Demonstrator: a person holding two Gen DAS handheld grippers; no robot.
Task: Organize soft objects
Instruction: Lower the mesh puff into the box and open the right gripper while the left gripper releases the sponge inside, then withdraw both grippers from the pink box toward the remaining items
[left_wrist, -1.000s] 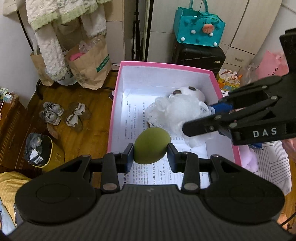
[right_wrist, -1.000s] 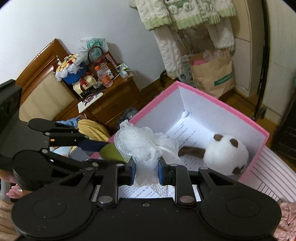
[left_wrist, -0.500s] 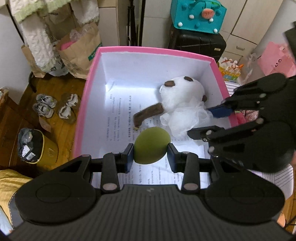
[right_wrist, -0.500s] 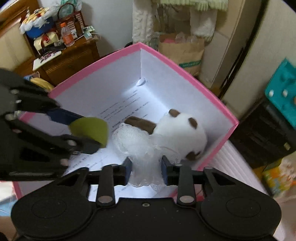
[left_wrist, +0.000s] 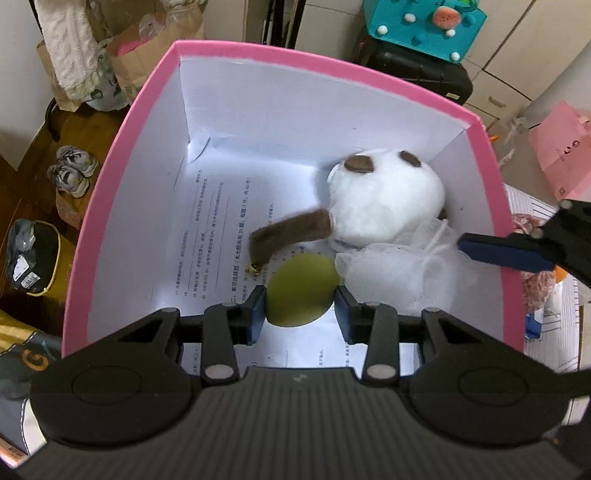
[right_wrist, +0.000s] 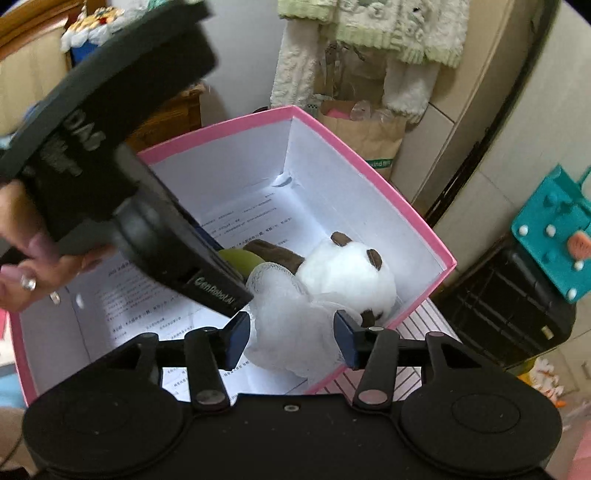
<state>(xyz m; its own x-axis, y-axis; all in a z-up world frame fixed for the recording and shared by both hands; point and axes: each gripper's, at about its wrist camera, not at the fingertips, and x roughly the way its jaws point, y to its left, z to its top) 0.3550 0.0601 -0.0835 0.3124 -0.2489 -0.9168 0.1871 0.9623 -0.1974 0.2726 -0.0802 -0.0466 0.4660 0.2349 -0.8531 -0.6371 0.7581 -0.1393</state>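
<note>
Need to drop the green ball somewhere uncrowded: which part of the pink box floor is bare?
Bare printed paper by the left wall of the pink box. Crowded right: plush toy, mesh puff, green ball.

Both views are evenly lit by soft indoor light. The white inside of the pink box is the brightest area, with a glare patch on its paper lining toward the lower left of the left view. Fisheye distortion bends the box walls and darkens the frame corners. In the right view the left claw is smeared by blur.
</note>
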